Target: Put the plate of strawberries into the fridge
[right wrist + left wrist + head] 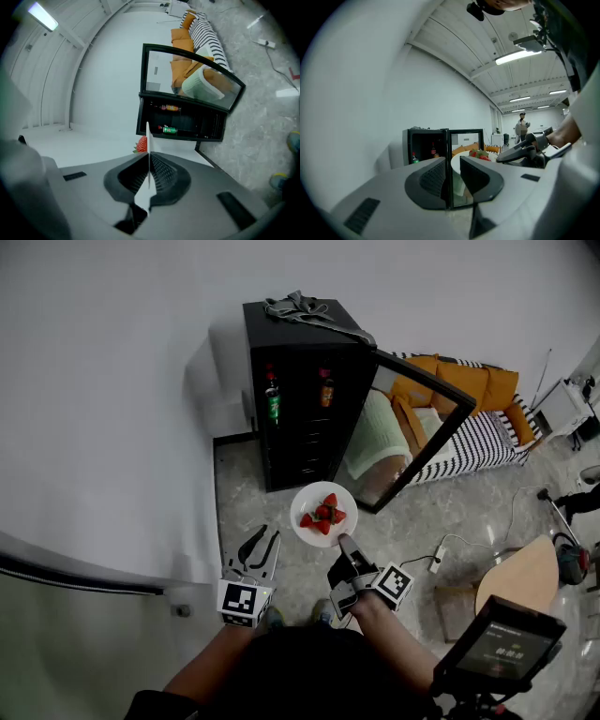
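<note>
left gripper (270,533): jaws well apart, nothing between them; its own view shows the open fridge (423,145) beyond the gap. plate (305,498) of strawberries (323,514): held just in front of the fridge, beside its open glass door (403,442). right gripper (345,542): jaws clamped on the plate rim, which its own view shows edge-on with one berry; only the head view shows the whole heap.

- Backed by a plain white wall (112,381).
- Floored in mottled grey stone (469,512).
- Furnished with a striped sofa (483,442) bearing orange cushions (473,382), and a round wooden table (525,579).
- Lit by ceiling strip lights (518,56).
</note>
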`<state>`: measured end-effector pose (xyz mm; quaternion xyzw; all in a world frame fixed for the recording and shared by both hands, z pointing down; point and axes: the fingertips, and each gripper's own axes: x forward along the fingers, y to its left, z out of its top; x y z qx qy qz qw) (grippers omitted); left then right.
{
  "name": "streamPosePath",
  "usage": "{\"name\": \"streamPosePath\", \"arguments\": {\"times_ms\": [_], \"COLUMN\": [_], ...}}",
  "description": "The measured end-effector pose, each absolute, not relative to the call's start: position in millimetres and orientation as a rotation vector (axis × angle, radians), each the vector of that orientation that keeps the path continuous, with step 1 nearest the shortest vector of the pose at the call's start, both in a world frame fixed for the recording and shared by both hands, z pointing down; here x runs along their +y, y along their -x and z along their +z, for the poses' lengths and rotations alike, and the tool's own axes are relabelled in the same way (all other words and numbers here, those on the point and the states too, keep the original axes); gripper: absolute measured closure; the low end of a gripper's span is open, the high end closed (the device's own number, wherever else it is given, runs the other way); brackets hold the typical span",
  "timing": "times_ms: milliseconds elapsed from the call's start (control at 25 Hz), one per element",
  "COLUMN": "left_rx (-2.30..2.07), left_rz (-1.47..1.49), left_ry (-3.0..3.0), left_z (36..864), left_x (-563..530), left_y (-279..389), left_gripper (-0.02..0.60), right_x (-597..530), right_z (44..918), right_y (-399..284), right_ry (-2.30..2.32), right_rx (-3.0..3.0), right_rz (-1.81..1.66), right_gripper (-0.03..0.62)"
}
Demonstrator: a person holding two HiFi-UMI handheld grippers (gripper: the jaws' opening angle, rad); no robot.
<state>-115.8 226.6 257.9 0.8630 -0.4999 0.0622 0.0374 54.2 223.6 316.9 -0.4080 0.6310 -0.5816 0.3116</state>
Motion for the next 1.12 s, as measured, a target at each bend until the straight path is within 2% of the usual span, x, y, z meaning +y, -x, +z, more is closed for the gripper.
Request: {"name": "streamPosePath", "arguments": {"times_ms": [480, 1120], "left_rx": [-1.529, -1.587], "left_rz": [0.24, 0.279], "left_ry": [-2.627, -2.534], "left_z": [265, 281], "left_x": [229, 227], "left_y": [96, 27], "left_gripper": [0.482, 0.482], "right_x": [219, 214], "right_z": [315, 333], "right_y": [-62, -119], "right_ry": [1.034, 0.994], "right_rx": [1.717, 1.759], "right_rz": [-1.521, -1.621], "right_gripper": [0.58, 0.58]}}
